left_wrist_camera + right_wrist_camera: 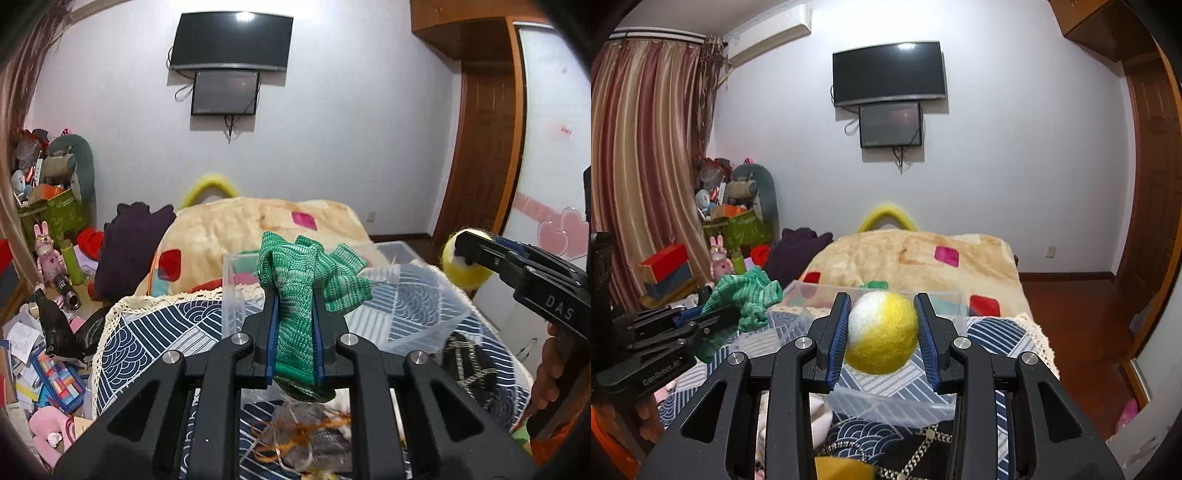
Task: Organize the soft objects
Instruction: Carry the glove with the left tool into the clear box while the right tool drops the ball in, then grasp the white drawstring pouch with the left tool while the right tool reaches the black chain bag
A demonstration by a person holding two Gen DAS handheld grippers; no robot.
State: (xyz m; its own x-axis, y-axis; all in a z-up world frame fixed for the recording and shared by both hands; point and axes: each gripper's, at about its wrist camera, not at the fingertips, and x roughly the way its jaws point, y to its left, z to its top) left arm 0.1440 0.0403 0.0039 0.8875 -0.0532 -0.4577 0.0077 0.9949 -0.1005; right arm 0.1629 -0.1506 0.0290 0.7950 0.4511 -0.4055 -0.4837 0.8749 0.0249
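My left gripper point(294, 295) is shut on a green knitted cloth point(306, 273) and holds it above the near left edge of a clear plastic bin point(417, 306). It also shows at the left of the right wrist view point(733, 314) with the cloth point(748, 295). My right gripper point(882, 306) is shut on a yellow and white felt ball point(881, 332) and holds it over the clear bin point(882, 398). The ball point(466, 264) and right gripper point(461, 254) show at the right of the left wrist view.
The bin rests on a blue patterned cover point(155, 332) on the bed. A beige blanket point(908, 258) lies behind it. A dark purple garment point(129, 251) lies to the left. Toys and boxes point(51, 206) crowd the left corner. A mesh bag point(310, 435) lies below my left gripper.
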